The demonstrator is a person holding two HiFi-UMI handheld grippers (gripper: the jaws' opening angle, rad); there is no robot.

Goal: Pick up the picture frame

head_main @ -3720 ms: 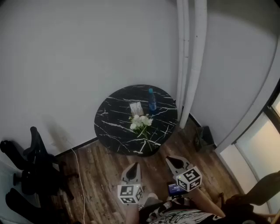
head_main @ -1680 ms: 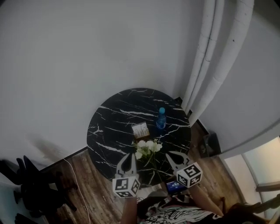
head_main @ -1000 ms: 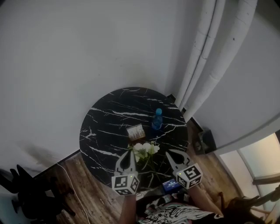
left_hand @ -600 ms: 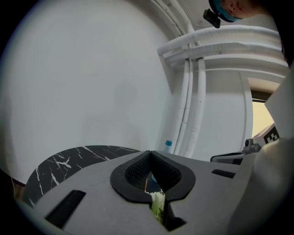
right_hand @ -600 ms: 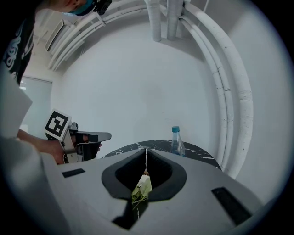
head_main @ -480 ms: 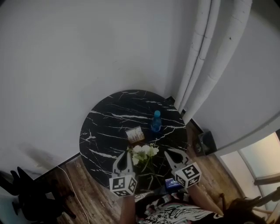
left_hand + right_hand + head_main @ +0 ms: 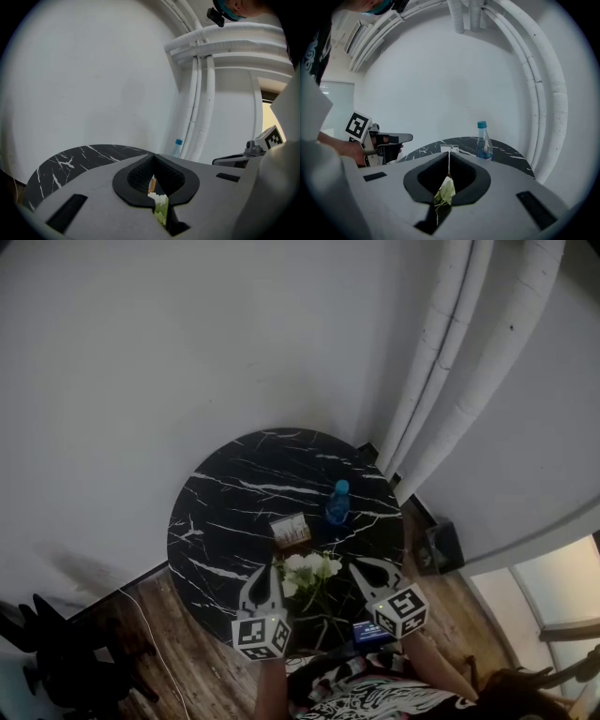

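A small picture frame point(image 7: 292, 531) stands near the middle of the round black marble table point(image 7: 225, 512), left of a blue water bottle point(image 7: 337, 502); its top edge point(image 7: 450, 149) peeks over the jaws in the right gripper view. White flowers point(image 7: 307, 568) lie in front of it. My left gripper point(image 7: 263, 570) hovers shut and empty at the table's near edge, left of the flowers. My right gripper point(image 7: 358, 563) hangs shut and empty to the right of them. Both point toward the frame from a distance.
White pipes point(image 7: 441, 362) run up the wall behind the table. A dark office chair point(image 7: 56, 652) stands at the lower left on the wood floor point(image 7: 178, 662). A small dark bin point(image 7: 441, 545) sits right of the table.
The view has drawn nearer the table since the earliest frame. Over the last second both grippers stayed shut; the right one edged slightly forward and down.
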